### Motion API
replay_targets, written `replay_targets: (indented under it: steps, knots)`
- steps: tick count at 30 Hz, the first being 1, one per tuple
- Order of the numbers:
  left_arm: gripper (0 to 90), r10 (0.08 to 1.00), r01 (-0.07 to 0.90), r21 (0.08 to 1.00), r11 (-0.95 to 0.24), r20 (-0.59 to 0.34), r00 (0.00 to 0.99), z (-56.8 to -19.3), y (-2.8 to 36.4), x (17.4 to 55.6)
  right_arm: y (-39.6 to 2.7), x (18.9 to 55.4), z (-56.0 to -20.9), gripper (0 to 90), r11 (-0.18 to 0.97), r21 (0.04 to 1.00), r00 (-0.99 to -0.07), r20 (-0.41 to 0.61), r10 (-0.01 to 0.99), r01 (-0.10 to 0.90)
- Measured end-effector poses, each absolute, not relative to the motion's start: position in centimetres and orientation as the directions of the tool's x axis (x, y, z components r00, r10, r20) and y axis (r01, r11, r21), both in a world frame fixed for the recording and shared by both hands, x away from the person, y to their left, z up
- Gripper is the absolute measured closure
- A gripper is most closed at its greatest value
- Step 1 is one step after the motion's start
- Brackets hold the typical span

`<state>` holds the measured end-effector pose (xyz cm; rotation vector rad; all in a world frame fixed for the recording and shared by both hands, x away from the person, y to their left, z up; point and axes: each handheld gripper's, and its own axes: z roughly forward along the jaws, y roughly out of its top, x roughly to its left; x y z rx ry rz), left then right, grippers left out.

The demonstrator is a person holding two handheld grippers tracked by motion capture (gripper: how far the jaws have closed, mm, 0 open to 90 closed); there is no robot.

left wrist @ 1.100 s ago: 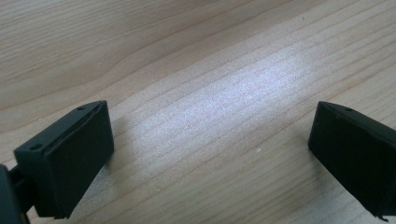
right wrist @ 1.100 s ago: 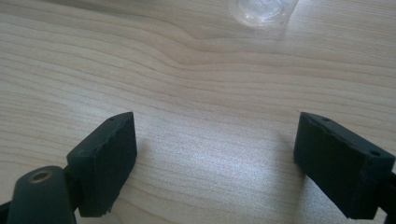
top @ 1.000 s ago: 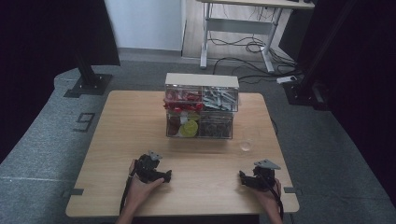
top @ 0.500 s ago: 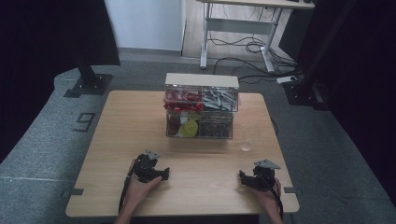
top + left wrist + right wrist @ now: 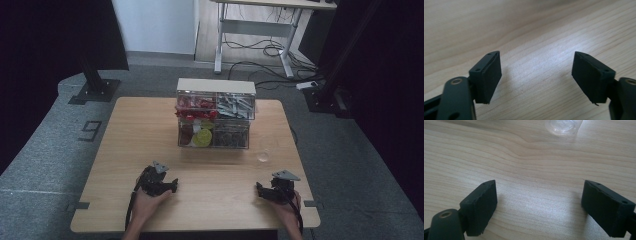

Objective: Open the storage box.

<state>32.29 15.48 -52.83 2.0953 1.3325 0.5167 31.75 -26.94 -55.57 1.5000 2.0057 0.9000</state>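
Just beyond the open right claw lies a clear cup.

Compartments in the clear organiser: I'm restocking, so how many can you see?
4 in the clear organiser: top left with red pieces, top right with grey ones, bottom left with a yellow-green thing, bottom right with dark bits. More behind may be hidden.
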Motion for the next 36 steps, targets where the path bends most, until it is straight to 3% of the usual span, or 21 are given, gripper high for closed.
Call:
replay_targets:
  steps: [10, 17, 25, 36]
  knots:
    - [43.2, 0.907, 0.617, 0.745, -0.255, -0.038, 0.42, -51.2, 16.3, 30.9, -27.0, 31.8, -55.6, 13.6, 0.185, 0.741, -0.287, 0.011, 0.958, 0.646]
    - [54.3, 0.895, 0.586, 0.753, -0.3, 0.009, 0.447, -50.9, 15.3, 29.9, -27.0, 31.8, -55.6, 13.8, 0.183, 0.742, -0.284, 0.011, 0.959, 0.645]
    - [76.2, 0.886, 0.562, 0.774, -0.291, -0.002, 0.463, -49.5, 14.8, 30.0, -27.0, 31.8, -55.6, 13.9, 0.181, 0.742, -0.282, 0.012, 0.959, 0.646]
    - [82.6, 0.866, 0.553, 0.783, -0.285, -0.037, 0.499, -47.5, 13.7, 31.4, -27.0, 31.7, -55.6, 14.1, 0.169, 0.741, -0.265, 0.012, 0.964, 0.649]
